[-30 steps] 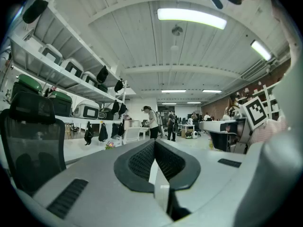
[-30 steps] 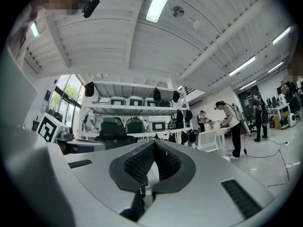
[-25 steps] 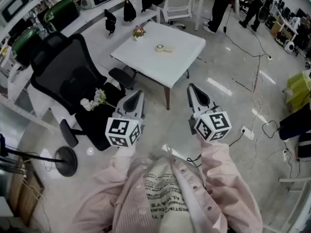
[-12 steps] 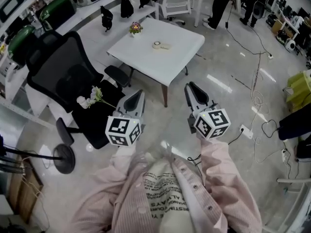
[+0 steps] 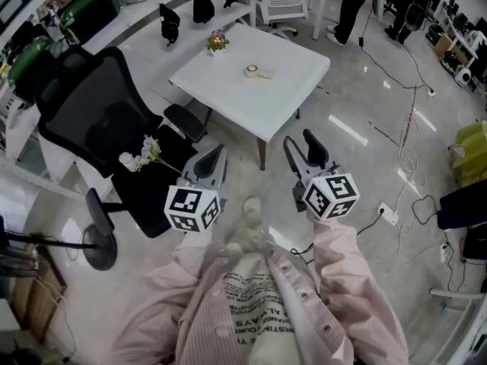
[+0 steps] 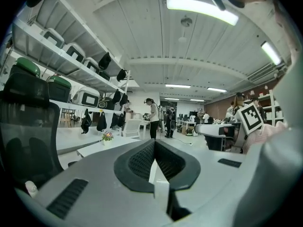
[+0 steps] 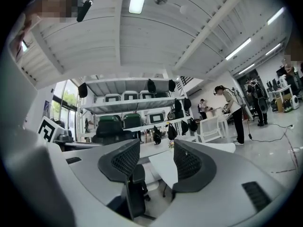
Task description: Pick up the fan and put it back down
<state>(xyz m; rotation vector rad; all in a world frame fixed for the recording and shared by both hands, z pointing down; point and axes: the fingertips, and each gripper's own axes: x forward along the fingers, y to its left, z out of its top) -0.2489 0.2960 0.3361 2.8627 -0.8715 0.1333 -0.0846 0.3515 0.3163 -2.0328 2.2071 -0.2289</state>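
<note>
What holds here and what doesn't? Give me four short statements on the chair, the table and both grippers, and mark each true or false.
1. White flowers lie on the seat of the black chair. True.
2. The right gripper is shut on the flower pot. False: its jaws are apart and opening with nothing between them, and the flower pot stands on the white table.
3. The left gripper has its jaws together and holds nothing. True.
4. The flower pot is the only thing on the white table. False: a small pale object also lies there, apart from the pot.
</note>
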